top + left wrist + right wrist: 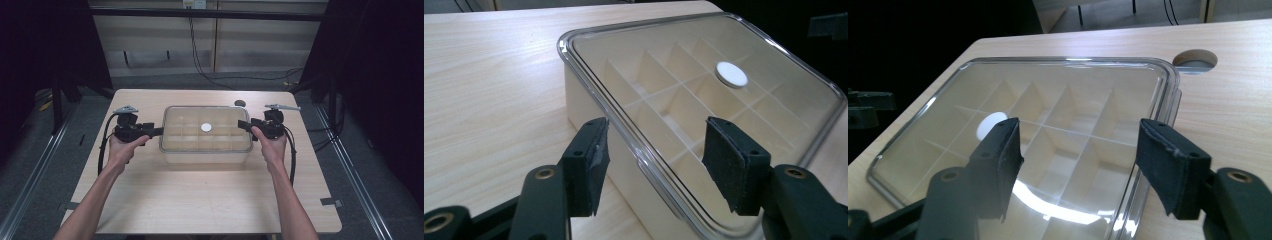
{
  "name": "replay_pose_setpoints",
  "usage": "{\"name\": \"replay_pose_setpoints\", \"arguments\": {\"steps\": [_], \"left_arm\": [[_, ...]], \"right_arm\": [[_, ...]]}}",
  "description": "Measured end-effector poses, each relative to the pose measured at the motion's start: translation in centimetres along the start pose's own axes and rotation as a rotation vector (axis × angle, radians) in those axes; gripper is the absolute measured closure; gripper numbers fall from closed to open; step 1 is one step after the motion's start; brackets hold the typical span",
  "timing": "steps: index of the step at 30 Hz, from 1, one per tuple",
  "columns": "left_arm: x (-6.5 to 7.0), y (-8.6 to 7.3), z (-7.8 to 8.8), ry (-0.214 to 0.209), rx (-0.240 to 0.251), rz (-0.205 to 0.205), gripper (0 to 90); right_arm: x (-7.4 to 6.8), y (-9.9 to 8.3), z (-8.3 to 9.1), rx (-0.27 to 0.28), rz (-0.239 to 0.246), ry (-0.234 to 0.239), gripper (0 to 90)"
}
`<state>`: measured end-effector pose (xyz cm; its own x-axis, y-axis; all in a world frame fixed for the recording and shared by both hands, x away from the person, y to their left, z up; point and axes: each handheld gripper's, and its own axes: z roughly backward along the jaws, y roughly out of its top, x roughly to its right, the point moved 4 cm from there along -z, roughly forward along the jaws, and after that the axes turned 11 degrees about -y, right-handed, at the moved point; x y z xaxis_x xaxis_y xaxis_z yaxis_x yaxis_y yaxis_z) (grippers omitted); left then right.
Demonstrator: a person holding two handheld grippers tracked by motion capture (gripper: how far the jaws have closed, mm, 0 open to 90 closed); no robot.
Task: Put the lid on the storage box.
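A cream box (205,156) with several inner compartments stands mid-table under a clear lid (225,137) that has a white round knob (206,127). My left gripper (159,131) is at the lid's left end and my right gripper (242,124) at its right end. In the left gripper view the open jaws (656,132) straddle the lid's rim (624,125) near a corner, and the pads do not press on it. In the right gripper view the open jaws (1079,130) hover over the lid (1058,100), with the knob (988,122) behind one pad.
The wooden table (200,200) has a round cable hole (240,103) just behind the box. Bare tabletop lies in front of the box and on both sides. Dark curtains and floor rails flank the table.
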<state>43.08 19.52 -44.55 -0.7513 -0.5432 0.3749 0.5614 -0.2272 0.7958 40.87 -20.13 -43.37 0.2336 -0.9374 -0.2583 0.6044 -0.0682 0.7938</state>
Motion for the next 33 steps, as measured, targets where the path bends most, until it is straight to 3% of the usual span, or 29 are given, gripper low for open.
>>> {"name": "replay_pose_setpoints", "arguments": {"steps": [2,8,16,26,29,33], "left_arm": [[0.4,-0.3,0.5,-0.005,0.01,-0.001,43.5],[1.1,-1.1,2.0,-0.002,0.023,-0.008,43.9],[3.1,-2.9,3.3,-0.006,0.0,-0.055,47.1],[5.2,-5.4,4.2,-0.03,-0.002,-0.029,39.9],[5.6,-6.3,4.5,-0.021,-0.026,-0.044,38.6],[5.8,-7.6,5.1,-0.009,-0.042,-0.026,36.1]], "right_arm": [[-0.1,-0.2,0.6,-0.007,0.02,-0.003,37.2],[-0.6,-0.8,2.6,0.019,0.049,0.049,39.2],[-0.6,-2.2,5.1,0.027,0.066,0.053,39.5],[-0.2,-5.0,8.0,0.037,0.07,0.044,36.2],[-0.1,-6.0,8.5,0.029,0.075,0.04,35.6],[-0.1,-7.2,9.2,0.025,0.074,0.038,34.7]]}}
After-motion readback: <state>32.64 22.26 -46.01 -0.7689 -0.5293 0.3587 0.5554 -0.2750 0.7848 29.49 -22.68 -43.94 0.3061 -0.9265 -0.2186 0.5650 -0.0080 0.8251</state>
